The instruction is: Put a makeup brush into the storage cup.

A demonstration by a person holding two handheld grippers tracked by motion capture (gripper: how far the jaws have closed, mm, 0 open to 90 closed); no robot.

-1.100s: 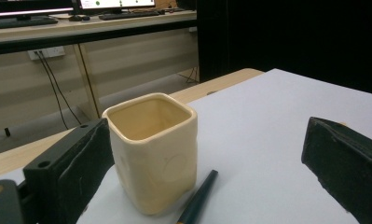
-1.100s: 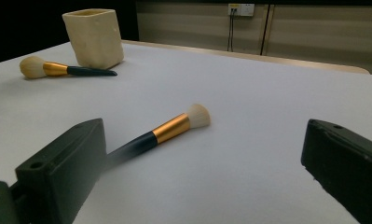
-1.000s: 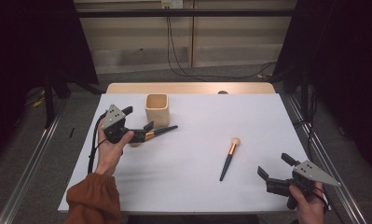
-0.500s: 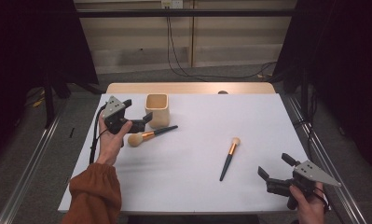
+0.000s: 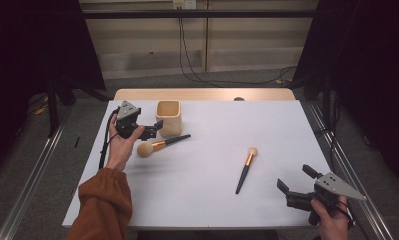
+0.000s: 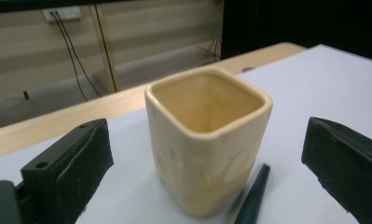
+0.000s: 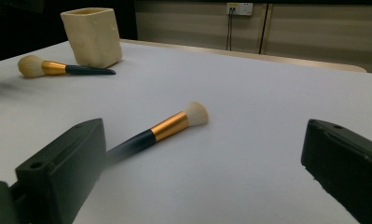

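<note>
A cream square cup (image 5: 168, 117) stands upright at the back left of the white table (image 5: 207, 205). My left gripper (image 5: 155, 129) is open just left of it, and the cup (image 6: 207, 140) stands ahead of the jaws, a little beyond them. A large brush (image 5: 162, 145) with a gold ferrule lies in front of the cup, its dark handle tip (image 6: 253, 196) beside the cup's base. A smaller brush (image 5: 246, 170) lies right of centre. My right gripper (image 5: 296, 179) is open and empty near the front right corner, facing that brush (image 7: 160, 128).
Beyond the white sheet a wooden table edge (image 5: 202, 94) shows at the back. Cables (image 5: 187, 55) hang down the wall behind. A metal rail (image 5: 347, 165) runs along the right side of the table. The cup (image 7: 91, 37) and the large brush (image 7: 58, 68) lie far left of the right gripper.
My left gripper has let go of the large brush, which now lies on the table, and has moved back toward the cup. The right gripper has stayed put.
</note>
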